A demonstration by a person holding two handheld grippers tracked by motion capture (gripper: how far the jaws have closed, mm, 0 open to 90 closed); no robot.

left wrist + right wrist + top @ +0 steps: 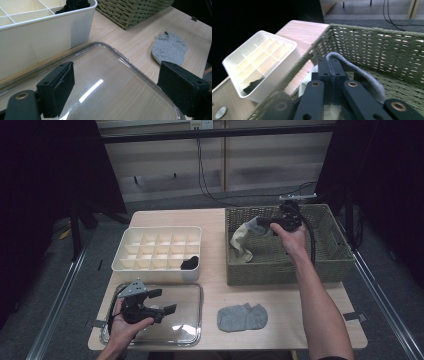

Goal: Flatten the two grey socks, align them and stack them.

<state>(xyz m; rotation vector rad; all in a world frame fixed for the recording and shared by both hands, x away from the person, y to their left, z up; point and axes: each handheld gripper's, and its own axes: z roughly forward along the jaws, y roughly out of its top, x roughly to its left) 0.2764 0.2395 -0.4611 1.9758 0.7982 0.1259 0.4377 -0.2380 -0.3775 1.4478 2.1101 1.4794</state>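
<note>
The right hand-held gripper is pressed together, and it pinches a grey sock between its two black jaws. The sock folds over the jaw tips and hangs down beside them. In the high view this hand-held gripper is over the woven basket, and a light-coloured cloth hangs just below it, draped over the near-left part of the basket. It is hard to tell there how the cloth and the pinched sock join, because the hand and the dark hand-held gripper cover that spot. The left hand-held gripper is spread wide and holds nothing. Right under it lies a clear lid on the table. The lid's near edge is cut off at the bottom of the left gripper view. Beyond the left hand-held gripper stands a white box with little compartments, with something black in one corner compartment. Off to its right lies another grey sock, flat on the table and well apart from the jaws.
</note>
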